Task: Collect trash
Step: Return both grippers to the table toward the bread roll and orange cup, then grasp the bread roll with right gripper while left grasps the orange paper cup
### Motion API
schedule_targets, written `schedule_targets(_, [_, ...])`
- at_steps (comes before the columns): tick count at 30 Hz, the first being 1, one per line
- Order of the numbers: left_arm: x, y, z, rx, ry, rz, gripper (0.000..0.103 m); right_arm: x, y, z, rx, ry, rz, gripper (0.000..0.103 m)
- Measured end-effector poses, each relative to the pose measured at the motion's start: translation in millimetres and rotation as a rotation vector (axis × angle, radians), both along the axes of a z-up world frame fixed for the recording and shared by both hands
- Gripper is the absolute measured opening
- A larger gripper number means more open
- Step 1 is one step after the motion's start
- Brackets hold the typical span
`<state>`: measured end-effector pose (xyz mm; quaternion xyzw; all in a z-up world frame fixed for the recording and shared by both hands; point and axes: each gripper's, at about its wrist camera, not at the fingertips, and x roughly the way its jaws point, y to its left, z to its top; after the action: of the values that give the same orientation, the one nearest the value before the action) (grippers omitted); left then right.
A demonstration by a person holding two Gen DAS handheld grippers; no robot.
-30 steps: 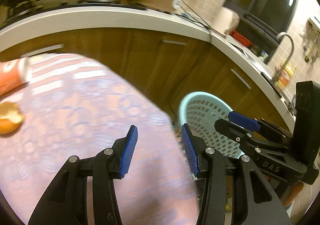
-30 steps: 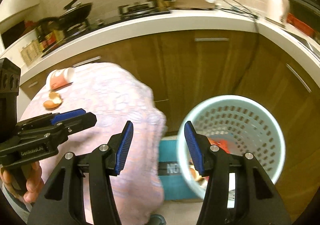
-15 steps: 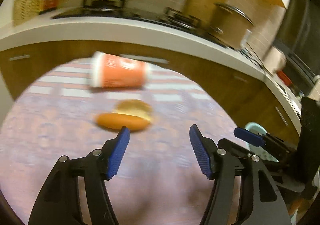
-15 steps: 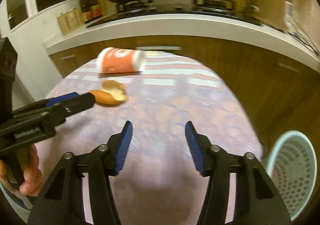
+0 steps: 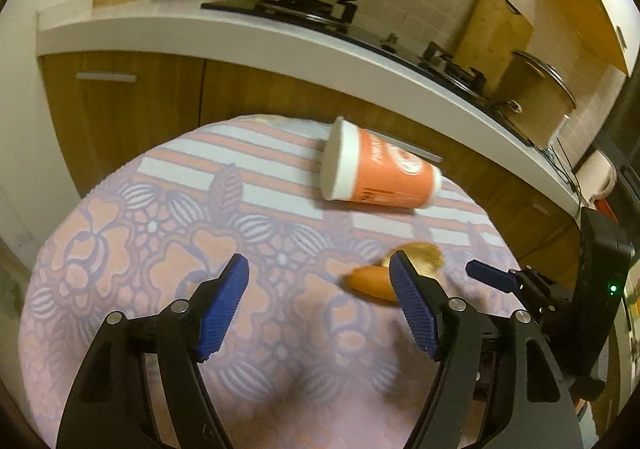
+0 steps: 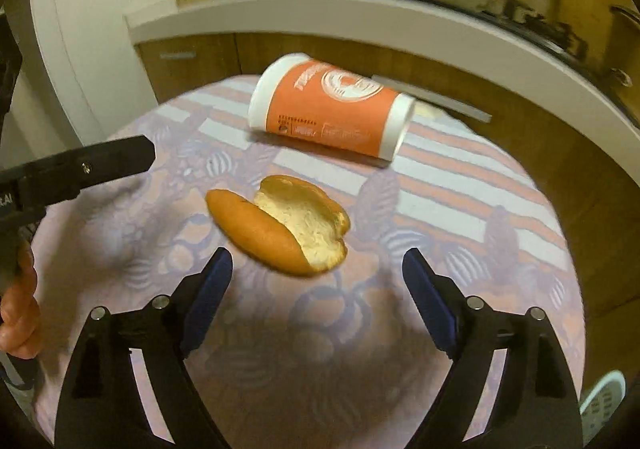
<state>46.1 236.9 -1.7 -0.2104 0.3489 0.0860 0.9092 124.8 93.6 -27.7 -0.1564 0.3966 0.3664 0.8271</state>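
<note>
Claws both spread wide, having just been opening: right claw (image 6: 317, 275) over the bread roll (image 6: 280, 225), seemingly not touching; left claw (image 5: 320, 289) empty.

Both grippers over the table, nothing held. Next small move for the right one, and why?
Probably ease the right gripper forward and down over the bread piece. Its jaws have just been opening, stand wide and empty, and the bread lies just ahead of them on the tablecloth, nearer than the tipped cup.

Left gripper's finger (image 5: 412, 313) partly hides the bread (image 5: 372, 283).
</note>
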Motion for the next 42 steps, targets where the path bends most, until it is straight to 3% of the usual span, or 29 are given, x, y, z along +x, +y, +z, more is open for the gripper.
schedule_targets(9, [8.1, 14.6, -17.8, -0.05, -0.003, 0.024, 0.071, 15.7, 34.3, -13.1, -0.05, 0.037, 0.058, 0.083])
schedule_targets(10, [8.4, 14.0, -17.0, -0.047, -0.003, 0.022, 0.071, 16.0, 37.3, -13.2, -0.055, 0.035, 0.062, 0.08])
schedule_targets(11, [8.7, 13.2, -15.2, -0.044, -0.004, 0.017, 0.071, 14.5, 39.2, -12.4, -0.056, 0.029, 0.07, 0.07])
schedule_targets(15, [10.5, 8.9, -8.6, -0.021, -0.006, -0.006, 0.071, 5.8, 38.0, -6.2, -0.034, -0.006, 0.088, 0.055])
schedule_targets(17, [15.4, 6.8, -5.1, -0.013, -0.001, -0.022, 0.071, 2.4, 31.9, -1.1, -0.01, -0.021, 0.088, 0.041])
schedule_targets(20, [25.1, 3.6, -0.4, -0.003, 0.006, -0.057, 0.071, -2.7, 21.3, 5.4, 0.01, -0.033, 0.08, 0.033])
schedule_targets(30, [81.4, -1.0, 5.0, 0.046, 0.017, -0.122, 0.069, -9.5, -43.1, 26.5, 0.064, -0.115, -0.111, 0.031])
schedule_targets(33, [100.4, 0.5, 0.7, 0.057, 0.026, -0.119, 0.069, 0.6, -66.6, 18.2, 0.099, -0.079, -0.169, 0.031])
schedule_targets(38, [113.2, -5.5, -6.5, -0.033, 0.018, -0.182, 0.065, 18.3, -94.0, 13.3, 0.197, 0.011, -0.223, 0.031])
schedule_targets(42, [100.0, -28.6, -4.6, -0.11, -0.024, -0.309, 0.065, 18.6, -106.0, 11.8, 0.236, 0.029, -0.268, 0.031])
